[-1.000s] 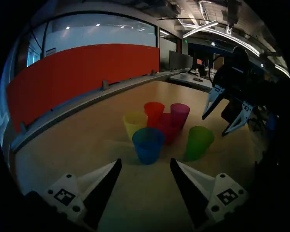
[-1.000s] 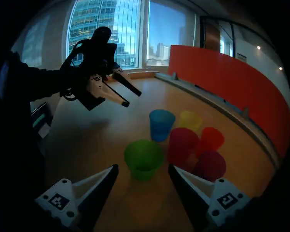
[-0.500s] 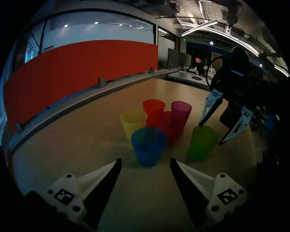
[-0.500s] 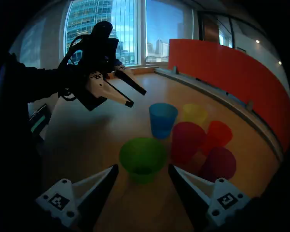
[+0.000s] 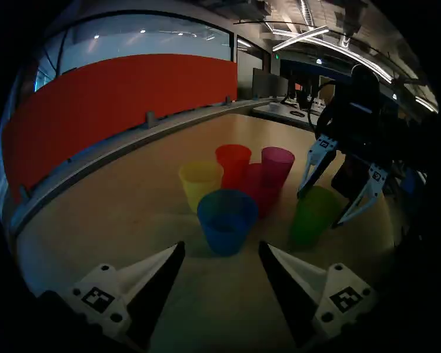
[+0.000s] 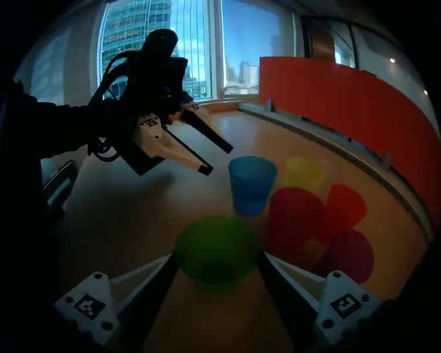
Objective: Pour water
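Fig. — Approach to the first cup. The right gripper (image 6: 216,254) stood spread wide with the green cup (image 5: 310,216) between its fingers. Whether the pads had yet touched the wall could not be told. The left gripper (image 5: 220,244), equally wide and holding nothing, pointed at the blue cup (image 5: 223,219) just ahead of it.

All the cups stood upright on the wooden table (image 5: 132,200). They appeared to be thin, translucent plastic, so probably light, smooth and easily squeezed out of round. A light grip across the middle of the tapered wall, below the rim, would likely serve best. Any water inside could not be made out.

The green cup stood a little apart from the cluster. Nearest to it was the red cup (image 6: 294,215), packed close among the yellow cup (image 5: 200,181), the orange cup (image 5: 232,160) and the magenta cup (image 5: 276,166) — a finger straying that way could topple one. A red partition (image 5: 120,94) ran along the table's far edge, well apart.
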